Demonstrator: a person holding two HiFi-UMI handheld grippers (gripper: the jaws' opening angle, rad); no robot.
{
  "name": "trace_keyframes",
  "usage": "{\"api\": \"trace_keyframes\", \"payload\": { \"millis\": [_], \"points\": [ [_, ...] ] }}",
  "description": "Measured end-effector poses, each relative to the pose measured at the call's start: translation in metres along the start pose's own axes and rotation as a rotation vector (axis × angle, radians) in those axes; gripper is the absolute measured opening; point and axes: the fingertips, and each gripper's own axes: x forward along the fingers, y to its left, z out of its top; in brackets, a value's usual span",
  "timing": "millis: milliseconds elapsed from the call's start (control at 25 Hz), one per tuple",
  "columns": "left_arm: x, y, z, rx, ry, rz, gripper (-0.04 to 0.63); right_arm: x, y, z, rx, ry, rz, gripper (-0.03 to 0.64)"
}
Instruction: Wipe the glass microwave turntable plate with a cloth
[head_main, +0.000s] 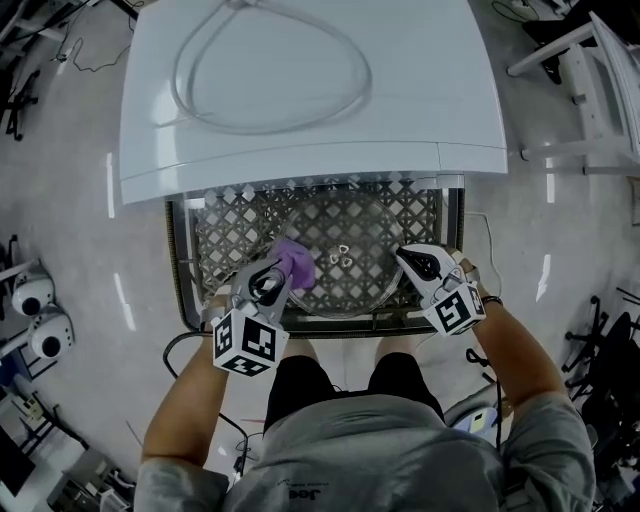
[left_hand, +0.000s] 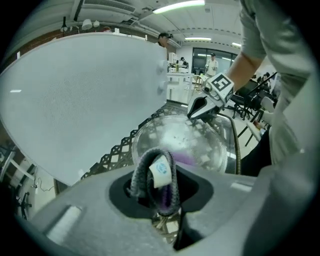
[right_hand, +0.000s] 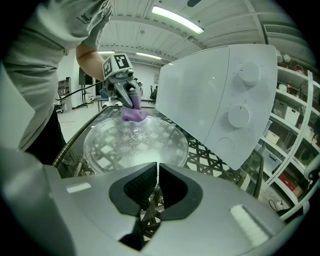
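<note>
1. Head view: the glass plate (head_main: 362, 222) lay flat on the lattice surface (head_main: 214, 240), in front of the white microwave (head_main: 300, 90). The left gripper (head_main: 279, 275) pressed a purple cloth (head_main: 296, 265) onto the plate's left part. The right gripper (head_main: 405, 256) sat at the plate's right rim.

2. Left gripper view: the fingers were pinching a bunched fold of cloth (left_hand: 150, 175) with a white label. The plate (left_hand: 175, 140) lay just beyond them, hazy, with purple showing on its near side.

3. Right gripper view: the fingers (right_hand: 145, 182) were pressed together, with only a slit between them, right at the plate's near rim. Whether the rim was caught in that slit I could not tell. Across the plate (right_hand: 135, 142), the cloth (right_hand: 132, 114) rested on the far edge under the left gripper (right_hand: 127, 97).

4. Judgement: wiping looked under way, with the cloth in contact at one edge. Specks and haze showed across the middle of the glass, so much of it probably needed passes. How much had been covered could not be read from one moment.
</note>
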Motion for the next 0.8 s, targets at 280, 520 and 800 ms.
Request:
{"api": "trace_keyframes", "payload": {
  "millis": [280,520,800],
  "points": [
    [0.024,-0.102,0.096,-0.007,-0.236,-0.241,0.087,0.0,0.0,0.0,-0.004,0.0,-0.001,0.025],
    [0.066,-0.15,0.124,0.003,-0.289,-0.334,0.087,0.0,0.0,0.0,-0.003,-0.003,-0.001,0.025],
    [0.096,-0.145,0.11,0.008,-0.199,-0.283,0.087,-0.001,-0.001,-0.002,-0.005,-0.005,-0.003,0.025]
  ]
}}
